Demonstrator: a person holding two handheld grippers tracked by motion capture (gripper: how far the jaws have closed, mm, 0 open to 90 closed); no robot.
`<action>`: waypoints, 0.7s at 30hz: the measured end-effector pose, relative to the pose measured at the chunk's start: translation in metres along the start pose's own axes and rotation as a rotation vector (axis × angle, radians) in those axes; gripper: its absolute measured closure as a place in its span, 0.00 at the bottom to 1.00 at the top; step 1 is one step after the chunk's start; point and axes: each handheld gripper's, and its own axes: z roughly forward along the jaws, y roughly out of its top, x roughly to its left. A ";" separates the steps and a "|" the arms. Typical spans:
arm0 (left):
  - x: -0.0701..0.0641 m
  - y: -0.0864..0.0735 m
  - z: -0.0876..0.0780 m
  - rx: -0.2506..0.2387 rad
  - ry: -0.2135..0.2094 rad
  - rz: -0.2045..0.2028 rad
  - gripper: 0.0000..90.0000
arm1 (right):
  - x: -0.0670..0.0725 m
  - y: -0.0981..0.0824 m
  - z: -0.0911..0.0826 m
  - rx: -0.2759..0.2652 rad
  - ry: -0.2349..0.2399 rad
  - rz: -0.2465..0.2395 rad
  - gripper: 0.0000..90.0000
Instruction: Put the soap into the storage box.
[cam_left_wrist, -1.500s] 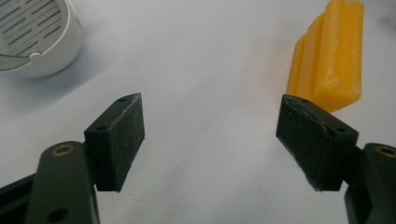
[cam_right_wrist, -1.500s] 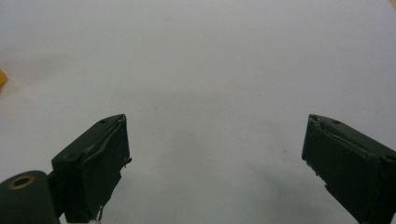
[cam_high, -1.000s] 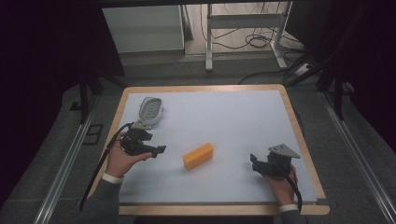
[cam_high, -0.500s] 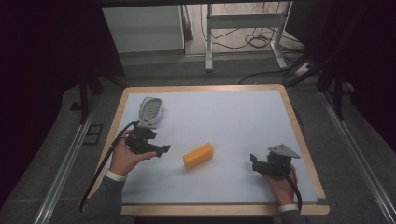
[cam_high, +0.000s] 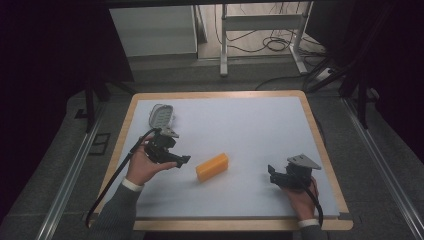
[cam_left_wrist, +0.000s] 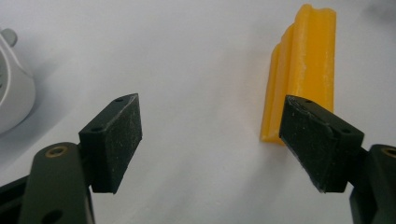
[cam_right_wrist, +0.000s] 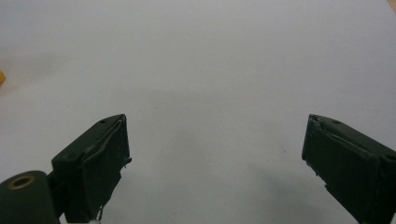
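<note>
- A yellow block (cam_high: 212, 166) is seen lying flat on the pale table surface (cam_high: 250, 130), a little left of centre in the high view, its long axis tilted from lower left to upper right.
- The left gripper (cam_high: 176, 161) is held just left of the block, jaws spread wide and empty; in the left gripper view the yellow block (cam_left_wrist: 301, 70) stands in the upper right, just beyond the right jaw rather than between the two.
- The right gripper (cam_high: 273, 175) is held at lower right, well apart from the block, jaws likewise wide and empty.
- The left gripper is judged the nearer; a shift towards the block would be needed to straddle it.
- A white ribbed object (cam_high: 161, 115) lies at upper left.
</note>
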 end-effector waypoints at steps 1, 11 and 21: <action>-0.001 0.000 0.001 0.001 -0.003 -0.004 0.24 | 0.000 0.000 0.000 0.000 0.000 0.000 0.09; -0.006 0.009 0.007 0.009 -0.021 0.018 0.25 | 0.000 0.000 0.000 0.002 -0.006 -0.001 0.09; -0.016 0.017 0.016 0.025 -0.037 0.046 0.25 | 0.000 0.000 0.000 0.005 -0.003 0.002 0.09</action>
